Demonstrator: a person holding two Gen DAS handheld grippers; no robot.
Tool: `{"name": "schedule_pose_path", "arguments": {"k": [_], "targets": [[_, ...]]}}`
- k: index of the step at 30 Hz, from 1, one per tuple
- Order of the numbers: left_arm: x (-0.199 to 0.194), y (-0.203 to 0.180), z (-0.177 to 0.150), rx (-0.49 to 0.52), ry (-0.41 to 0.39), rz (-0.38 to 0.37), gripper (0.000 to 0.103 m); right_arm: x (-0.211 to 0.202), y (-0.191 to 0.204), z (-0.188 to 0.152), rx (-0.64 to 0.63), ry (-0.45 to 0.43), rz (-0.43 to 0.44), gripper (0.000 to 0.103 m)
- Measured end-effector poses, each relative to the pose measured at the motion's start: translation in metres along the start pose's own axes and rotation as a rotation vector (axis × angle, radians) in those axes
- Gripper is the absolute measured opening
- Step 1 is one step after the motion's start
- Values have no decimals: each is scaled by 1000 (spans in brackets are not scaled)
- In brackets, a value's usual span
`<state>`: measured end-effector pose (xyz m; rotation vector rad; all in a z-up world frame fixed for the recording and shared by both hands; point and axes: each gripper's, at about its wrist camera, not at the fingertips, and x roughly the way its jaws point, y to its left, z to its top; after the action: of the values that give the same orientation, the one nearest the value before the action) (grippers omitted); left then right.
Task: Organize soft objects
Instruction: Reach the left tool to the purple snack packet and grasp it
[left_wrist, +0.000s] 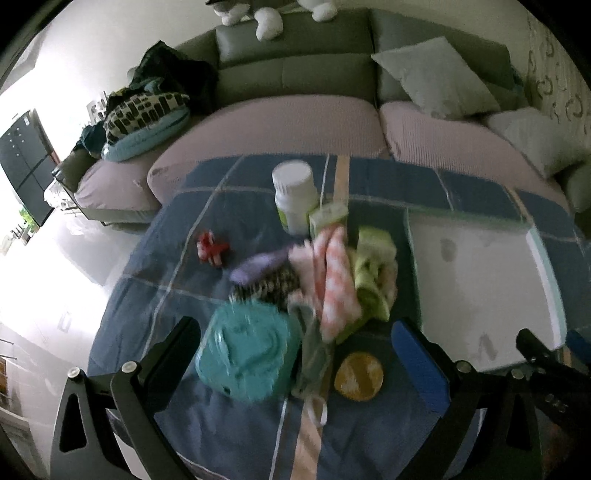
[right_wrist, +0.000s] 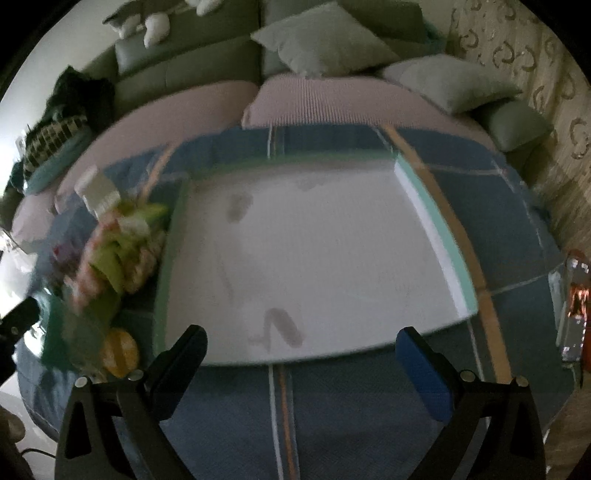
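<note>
both grippers empty, fingers apart: left gripper (left_wrist: 299, 354) hangs over the clutter, right gripper (right_wrist: 306, 365) over the near edge of the white tray (right_wrist: 314, 258). surface is covered by a blue plaid cloth (left_wrist: 192, 236). soft stuff is piled just left of the tray: pink striped cloth (left_wrist: 334, 280), green cloth (left_wrist: 373, 273), teal plush thing (left_wrist: 245, 354), mixed with a white bottle (left_wrist: 295, 195), a purple brush (left_wrist: 258, 264), a yellow round thing (left_wrist: 358, 376). tray holds nothing. behind it a grey-green sofa (left_wrist: 295, 74) with pale cushions (left_wrist: 436, 81); both views are motion-blurred.
</note>
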<state>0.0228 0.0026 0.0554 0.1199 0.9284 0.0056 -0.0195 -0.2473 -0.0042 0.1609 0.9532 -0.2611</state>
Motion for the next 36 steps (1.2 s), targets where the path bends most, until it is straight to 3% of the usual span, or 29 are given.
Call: {"name": "schedule_pose_path", "arguments": {"k": [9,15,21,30,36], "targets": [[-8,22,57,-106,-74,-17,103,-37,17,55,4,-151,81,103],[1,37,71,-187,-105,-43,103,-34,34,69,-5,-174,141,103],[18,51,71,-256,-116,-61,103,-19,44,70,5,-162,183,103],[40,72,64,-328,-133,18,103,26,65,57,-48,-69,172,103],[46,111,51,-415,-107,44,103,47,74,47,-77,-13,163,103]]}}
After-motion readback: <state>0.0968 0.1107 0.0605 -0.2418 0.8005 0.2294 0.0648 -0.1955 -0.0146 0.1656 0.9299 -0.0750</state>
